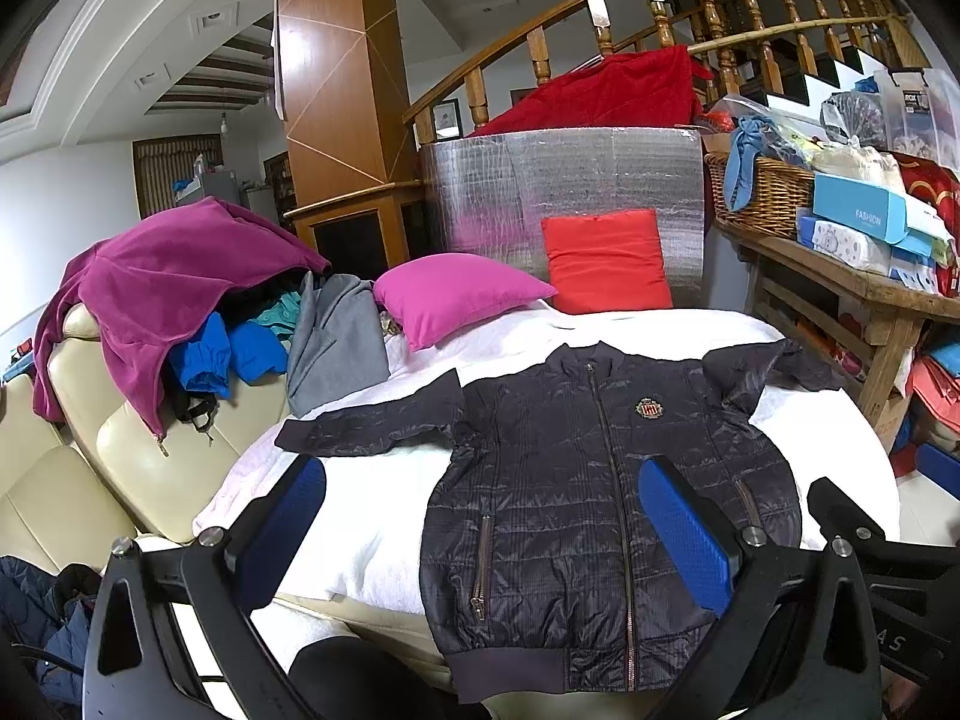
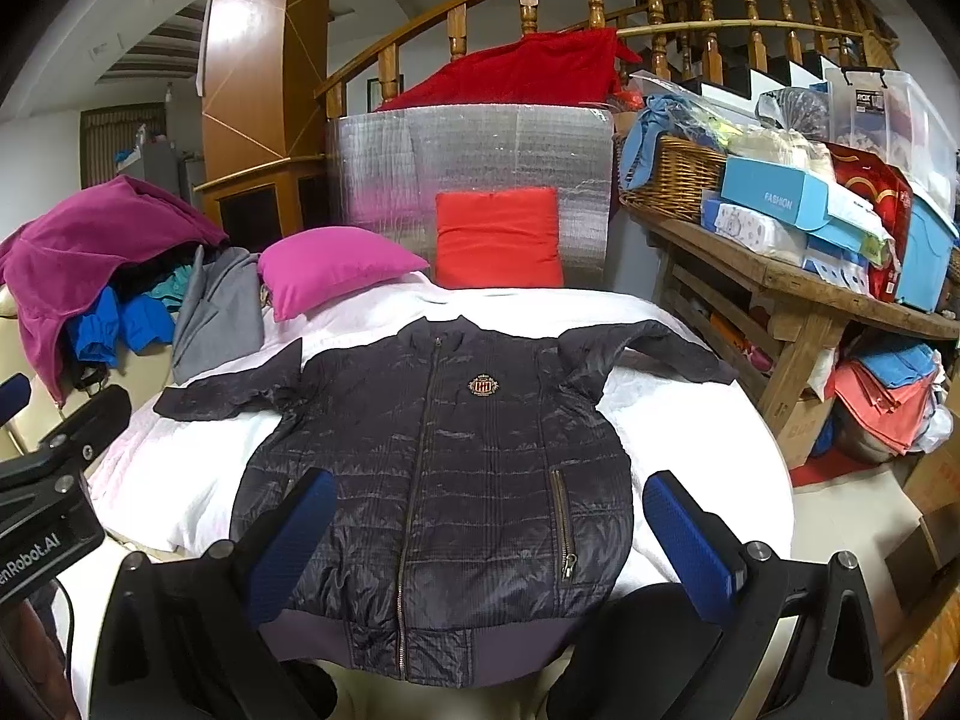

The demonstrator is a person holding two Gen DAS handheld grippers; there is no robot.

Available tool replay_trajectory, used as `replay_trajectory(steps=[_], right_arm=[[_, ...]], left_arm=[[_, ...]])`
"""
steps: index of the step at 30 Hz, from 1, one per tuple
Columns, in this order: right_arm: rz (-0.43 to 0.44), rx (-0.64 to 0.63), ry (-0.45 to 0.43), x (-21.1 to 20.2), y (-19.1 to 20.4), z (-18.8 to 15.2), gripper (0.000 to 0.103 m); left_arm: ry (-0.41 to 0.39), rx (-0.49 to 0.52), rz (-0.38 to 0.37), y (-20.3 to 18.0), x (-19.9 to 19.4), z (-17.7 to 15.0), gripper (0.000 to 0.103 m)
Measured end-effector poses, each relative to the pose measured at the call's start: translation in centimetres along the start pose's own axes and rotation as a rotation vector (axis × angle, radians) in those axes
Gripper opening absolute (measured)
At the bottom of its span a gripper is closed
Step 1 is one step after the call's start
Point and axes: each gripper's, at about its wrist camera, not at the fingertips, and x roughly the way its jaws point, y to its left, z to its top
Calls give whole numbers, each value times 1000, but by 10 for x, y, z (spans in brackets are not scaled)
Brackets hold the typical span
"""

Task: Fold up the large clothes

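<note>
Both claws hang spread wide and empty above the near edge of the bed: the left gripper [image 1: 492,534] over the jacket's left half, the right gripper [image 2: 492,540] over its right half and hem. The dark jacket [image 2: 438,450] lies zipped and face up on the white cover [image 1: 372,516], hem toward the near edge, sleeves spread toward the side edges. Folding looks not yet begun. The next move likely calls for pinching a sleeve [image 1: 372,426] or side edge and carrying it across the zip.
</note>
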Motion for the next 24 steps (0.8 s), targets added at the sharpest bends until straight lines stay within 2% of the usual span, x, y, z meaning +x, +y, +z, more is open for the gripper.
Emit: replay_trajectory(steps=[24], right_arm=[[11,-4,33,10,4,-4,103]], left_arm=[[23,-15,-1,4,8,-4,103]])
